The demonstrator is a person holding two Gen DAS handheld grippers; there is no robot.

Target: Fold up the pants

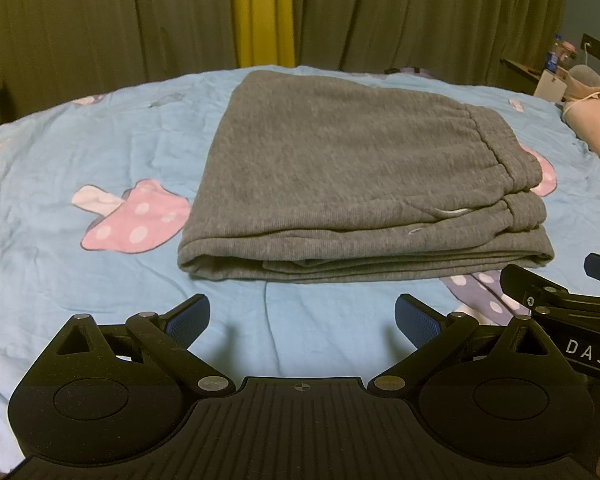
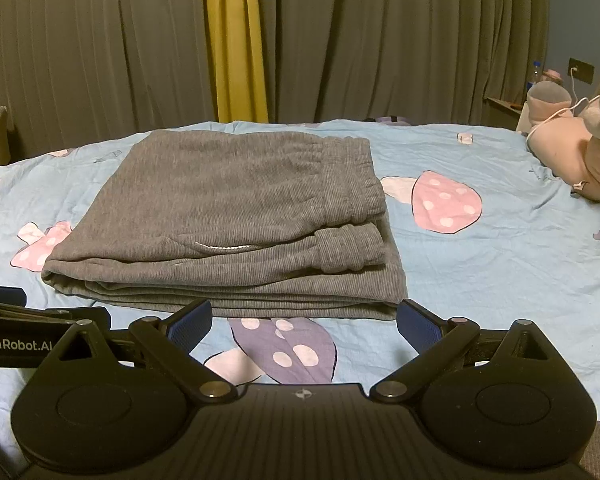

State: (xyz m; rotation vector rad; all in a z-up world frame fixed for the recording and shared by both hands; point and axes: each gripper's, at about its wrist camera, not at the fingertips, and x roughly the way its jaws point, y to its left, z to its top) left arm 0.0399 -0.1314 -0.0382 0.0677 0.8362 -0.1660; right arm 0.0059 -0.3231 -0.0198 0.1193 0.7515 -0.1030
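Observation:
Grey sweatpants [image 1: 340, 176] [image 2: 228, 216] lie folded into a thick rectangle on the bed, the elastic waistband stacked at the right side and a white drawstring peeking out. My left gripper [image 1: 302, 320] hovers open just short of the stack's near edge, nothing between its blue pads. The right gripper [image 2: 304, 326] is open too, close to the stack's near right corner and holding nothing. Part of the right gripper [image 1: 560, 300] shows at the right of the left wrist view; part of the left gripper [image 2: 24, 320] shows at the left of the right wrist view.
The bed has a light blue sheet [image 1: 60, 184] [image 2: 500, 264] printed with pink and purple mushrooms. Pink plush toys [image 2: 580, 152] lie at its right end. A nightstand with a bottle [image 2: 534, 76] stands beyond. Olive and yellow curtains [image 2: 236, 40] hang behind the bed.

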